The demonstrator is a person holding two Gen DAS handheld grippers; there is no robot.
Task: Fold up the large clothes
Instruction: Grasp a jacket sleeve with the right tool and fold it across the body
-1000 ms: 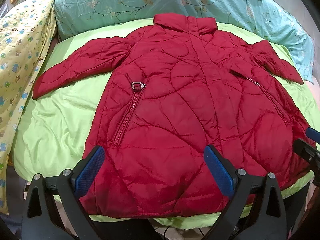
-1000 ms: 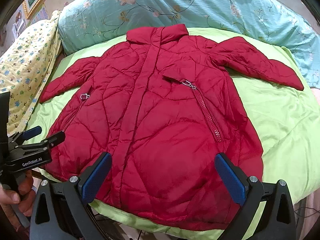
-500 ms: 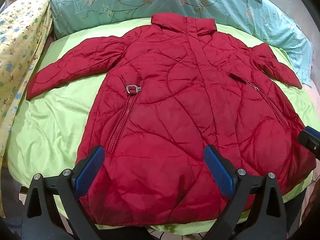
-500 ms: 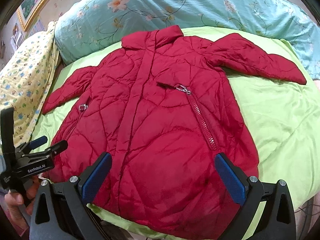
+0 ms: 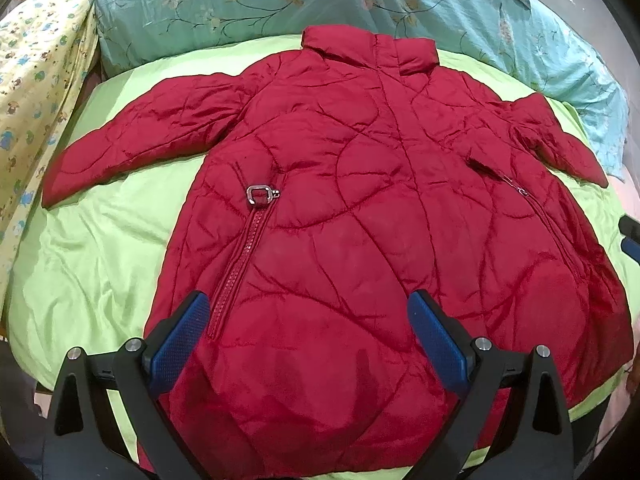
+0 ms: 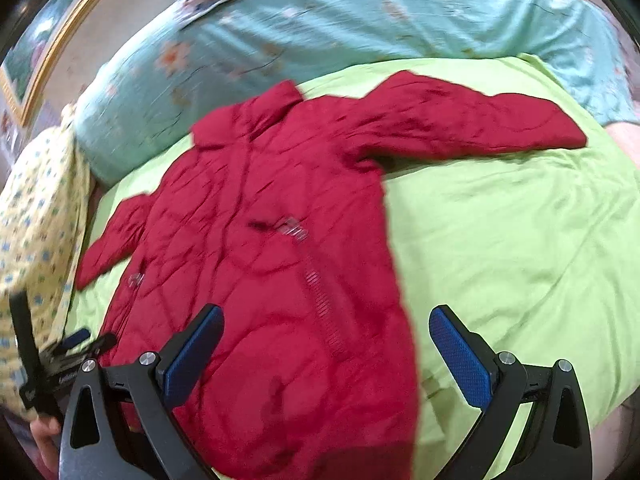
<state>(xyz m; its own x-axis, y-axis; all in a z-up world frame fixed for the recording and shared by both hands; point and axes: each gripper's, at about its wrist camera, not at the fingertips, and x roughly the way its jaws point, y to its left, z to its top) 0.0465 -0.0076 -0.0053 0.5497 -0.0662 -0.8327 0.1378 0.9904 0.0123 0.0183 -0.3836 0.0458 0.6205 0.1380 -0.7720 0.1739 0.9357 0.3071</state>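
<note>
Both grippers are spread wide and holding nothing. Left gripper (image 5: 306, 332) hangs over the lower front of the red padded coat (image 5: 360, 220), near the hem, with the pocket zipper (image 5: 240, 268) running up just inside its left finger. Right gripper (image 6: 326, 346) sits over the coat's right side edge, one finger above red fabric and the other above bare green sheet (image 6: 520, 240), so my guess is it's lining up to grab that side or head for the right sleeve (image 6: 472, 120). That view is pretty blurry though, so take it with salt.

Coat is laid flat on the bed, front up, collar (image 5: 368, 48) toward the teal floral quilt (image 5: 240, 4), both sleeves splayed out. Makes sense: spread flat means clean fold lines. No fold started as far as I can see. Puffy slick fabric will probably spring back.
</note>
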